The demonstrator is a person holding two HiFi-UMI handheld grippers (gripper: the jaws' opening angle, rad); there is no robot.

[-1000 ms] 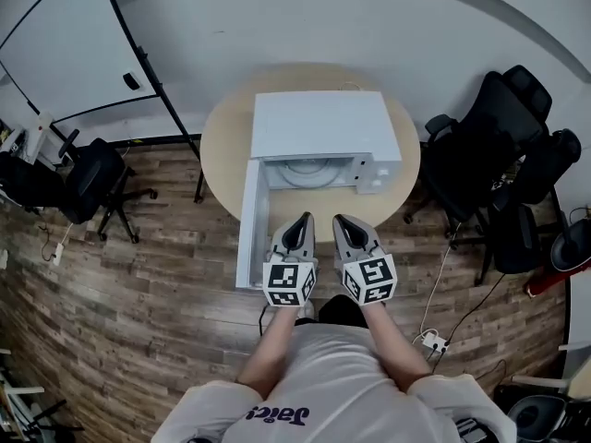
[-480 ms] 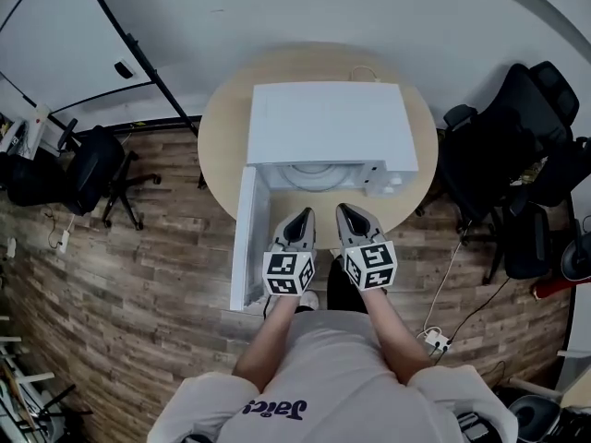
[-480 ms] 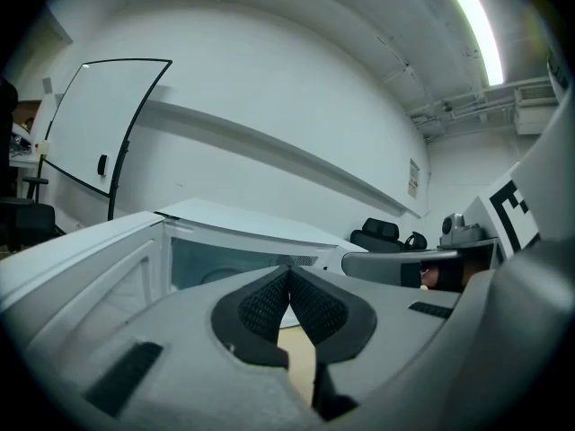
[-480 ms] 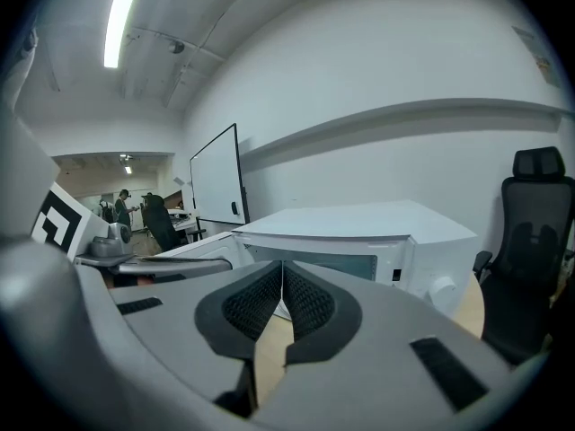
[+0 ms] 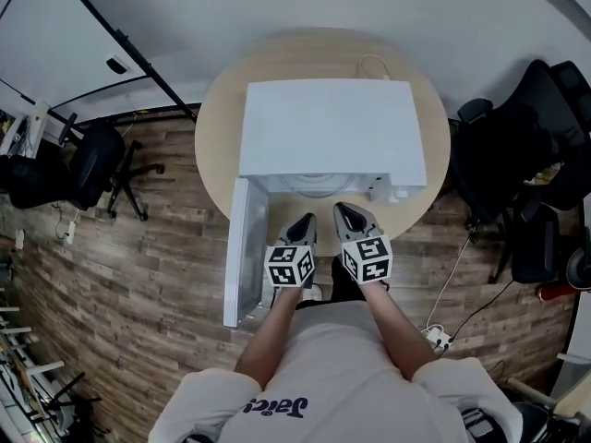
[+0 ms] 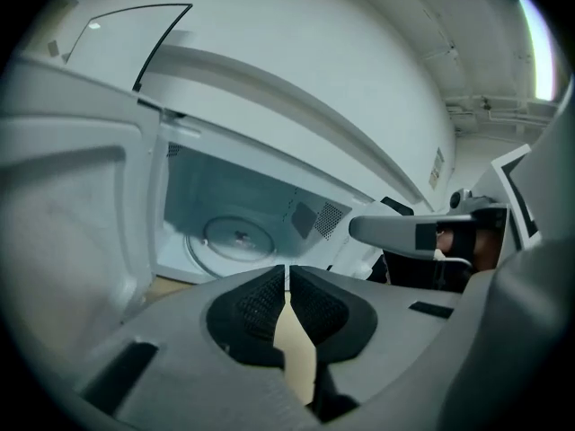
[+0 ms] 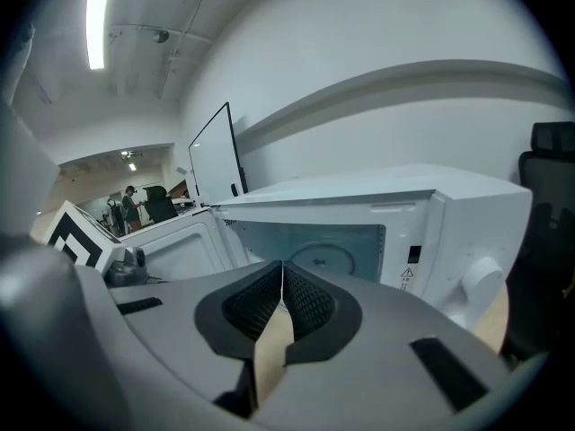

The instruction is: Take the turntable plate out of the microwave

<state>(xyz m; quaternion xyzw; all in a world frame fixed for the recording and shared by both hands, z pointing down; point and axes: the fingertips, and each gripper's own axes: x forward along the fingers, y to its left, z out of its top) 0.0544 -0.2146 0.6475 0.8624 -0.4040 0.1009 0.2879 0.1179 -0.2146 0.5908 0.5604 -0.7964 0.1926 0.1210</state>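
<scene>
A white microwave [image 5: 328, 127] stands on a round wooden table [image 5: 217, 127], its door [image 5: 238, 252] swung open to the left. Inside lies the round glass turntable plate [image 6: 235, 236], also seen in the right gripper view as the turntable plate [image 7: 322, 257] and as a sliver of plate [image 5: 309, 185] from above. My left gripper [image 5: 306, 221] and right gripper [image 5: 343, 210] hover side by side just in front of the opening, both shut and empty. In their own views the left gripper [image 6: 287, 272] and right gripper [image 7: 282, 269] point at the cavity, short of the plate.
Black office chairs stand at the right [image 5: 545, 155] and at the left [image 5: 88, 169] of the table. A whiteboard [image 5: 55, 53] leans at the far left. A power strip [image 5: 434, 340] lies on the wood floor near the person's feet. The microwave knob [image 7: 481, 281] is on its right panel.
Both grippers have sunk and drawn closer to the microwave opening. The head view has moved in over the microwave, so less of the plate shows from above.
</scene>
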